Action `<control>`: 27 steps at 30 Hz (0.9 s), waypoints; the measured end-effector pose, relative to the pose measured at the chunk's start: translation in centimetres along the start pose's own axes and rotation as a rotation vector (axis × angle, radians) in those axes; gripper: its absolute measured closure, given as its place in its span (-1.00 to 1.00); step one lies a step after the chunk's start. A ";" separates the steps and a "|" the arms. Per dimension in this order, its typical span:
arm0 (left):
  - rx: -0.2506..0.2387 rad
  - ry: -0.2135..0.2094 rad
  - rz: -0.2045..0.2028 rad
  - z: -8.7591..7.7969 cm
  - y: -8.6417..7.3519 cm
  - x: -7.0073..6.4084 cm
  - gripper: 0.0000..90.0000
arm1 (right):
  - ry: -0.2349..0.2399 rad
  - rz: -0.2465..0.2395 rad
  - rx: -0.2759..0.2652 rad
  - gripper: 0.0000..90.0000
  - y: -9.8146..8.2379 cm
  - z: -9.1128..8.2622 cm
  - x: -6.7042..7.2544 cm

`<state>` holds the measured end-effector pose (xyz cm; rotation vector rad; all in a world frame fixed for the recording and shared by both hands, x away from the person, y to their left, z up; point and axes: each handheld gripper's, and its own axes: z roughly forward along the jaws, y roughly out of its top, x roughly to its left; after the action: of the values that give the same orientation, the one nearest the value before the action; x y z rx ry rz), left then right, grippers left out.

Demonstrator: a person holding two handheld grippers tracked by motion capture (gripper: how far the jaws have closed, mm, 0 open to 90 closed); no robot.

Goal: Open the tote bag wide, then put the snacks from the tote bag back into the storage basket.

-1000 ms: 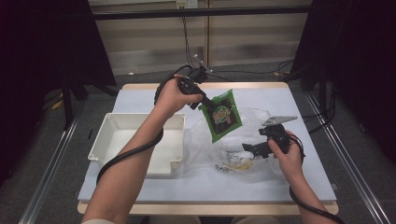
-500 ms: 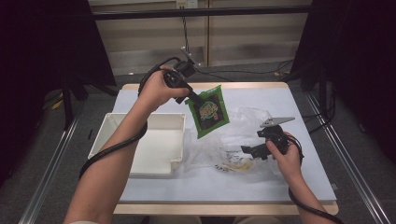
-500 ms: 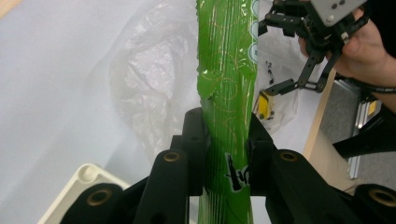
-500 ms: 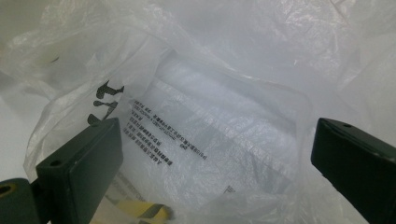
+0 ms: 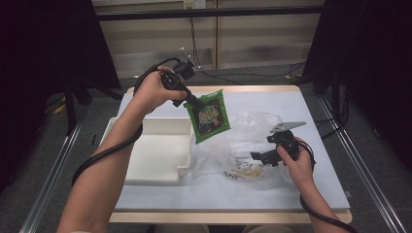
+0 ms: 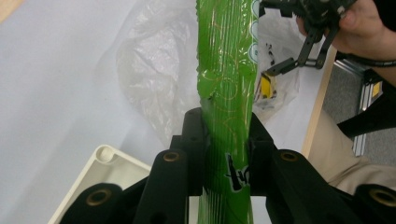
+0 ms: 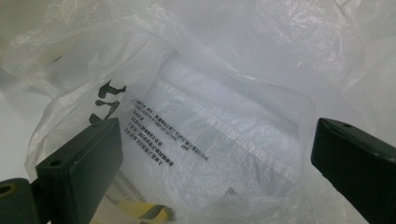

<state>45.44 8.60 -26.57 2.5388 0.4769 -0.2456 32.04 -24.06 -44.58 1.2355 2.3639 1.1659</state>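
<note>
The right tool [image 5: 256, 158], at four o'clock on the pale blue desk [image 5: 320, 121], has its jaws spread wide at the mouth of the crumpled clear plastic bag [image 5: 243, 145]; the yellow-and-black contents [image 5: 245, 171] inside are blurred by the film. At nine o'clock sits the shallow white plastic tray [image 5: 150, 155]. Farther off, near twelve o'clock, the left tool [image 5: 194, 103] is clamped on the top edge of the flat green foil snack packet [image 5: 210, 116], which hangs above the tray's right rim. Since the earlier frame, the packet has shifted leftward from over the bag.
</note>
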 end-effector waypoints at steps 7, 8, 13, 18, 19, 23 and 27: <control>-0.017 0.007 -0.034 -1.3 -1.3 0.6 0.67 | 0.000 -0.002 0.005 -0.95 0.0 0.0 0.0; -0.017 0.007 -0.034 -1.3 -1.3 0.6 0.67 | 0.000 -0.002 0.005 -0.95 0.0 0.0 0.0; 0.030 0.024 -0.008 -1.9 -2.2 1.1 0.67 | 0.001 0.001 0.004 -0.95 0.1 0.1 0.0; 0.023 0.045 -0.036 -2.6 -3.2 1.3 0.66 | 0.004 0.003 0.007 -0.95 -0.1 0.1 -0.2; 0.039 0.052 -0.017 -3.0 -3.6 1.6 0.66 | 0.008 0.008 0.009 -0.95 -0.1 0.0 -0.1; 0.054 0.059 -0.003 -3.7 -4.3 2.2 0.66 | 0.012 0.005 0.005 -0.95 -0.2 0.0 -0.1; 0.071 0.066 -0.010 -4.1 -5.1 2.8 0.66 | 0.005 0.011 0.008 -0.95 -0.3 -0.3 -0.2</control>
<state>46.37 15.63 -26.28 2.6206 0.5152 -0.1863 31.88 -24.50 -44.68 1.2515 2.3706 1.1650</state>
